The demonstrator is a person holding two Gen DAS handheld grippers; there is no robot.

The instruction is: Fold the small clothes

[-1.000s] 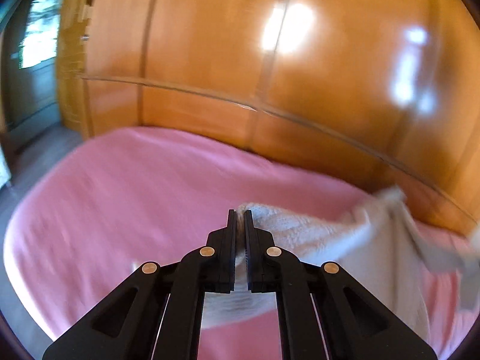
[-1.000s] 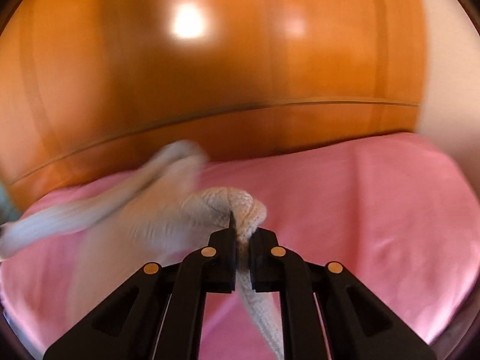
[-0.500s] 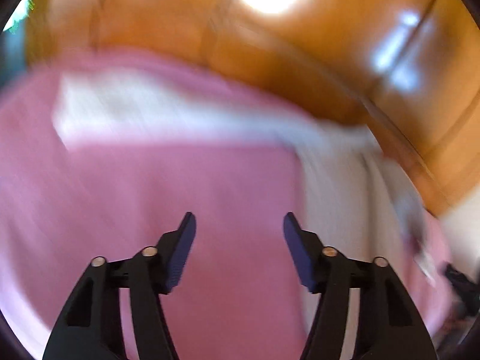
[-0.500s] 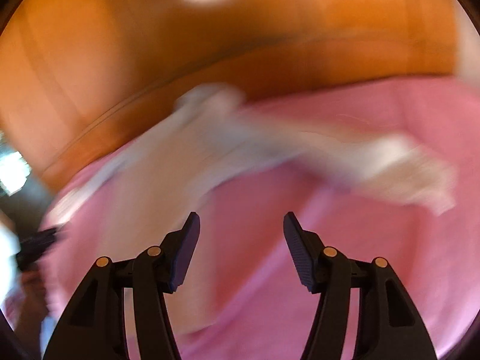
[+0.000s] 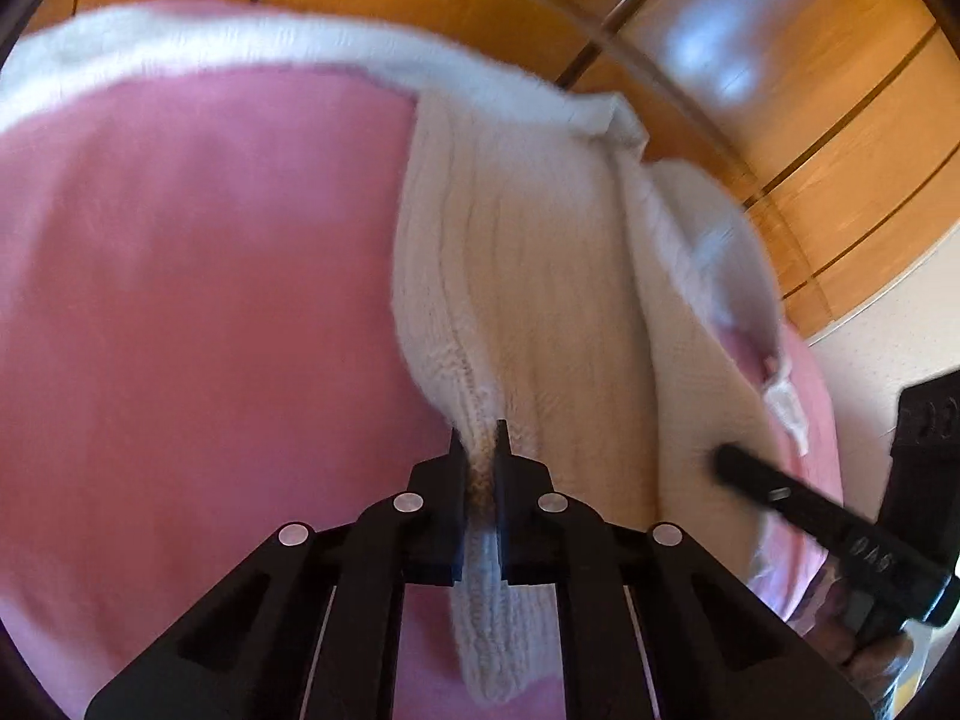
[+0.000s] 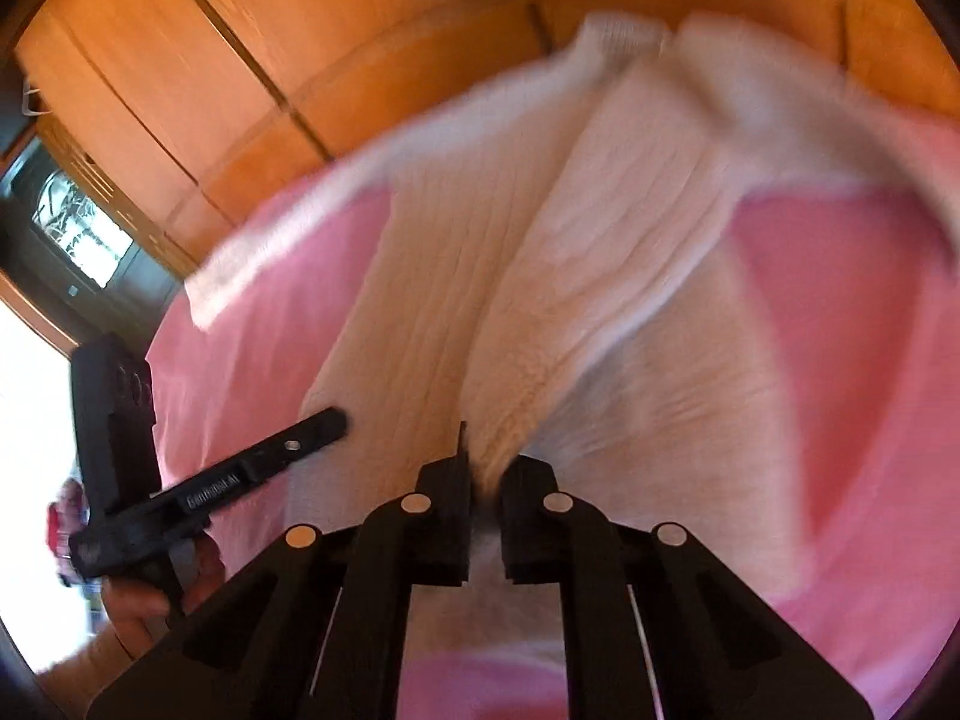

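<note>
Left gripper: jaws pressed together on the ribbed hem of the sweater, at the near left corner of the body; a strip of knit passes between the jaws and hangs below them toward the camera

Right gripper: jaws nearly together, pinching a bunched fold of the same hem at the near right side; the cloth rises in a ridge just in front of the tips

Sweater: cream knit garment, lying on the pink bedcover with the hem near and the collar far; one sleeve stretches out to the left along the far edge of the bed, the other sleeve goes out to the right

Relation to tools: both grippers hold the near hem, close to each other; the body of the garment extends away from them

Step in hand, as a judgement: probably carrying the hem toward the collar for a fold, or pulling to flatten it

How to do it well: keep both grips firm, hold both corners level, and keep the cloth lightly tight between them so that no wrinkle forms; the right side already looks bunched, so it needs smoothing

Far background: wooden wardrobe behind the bed
</note>
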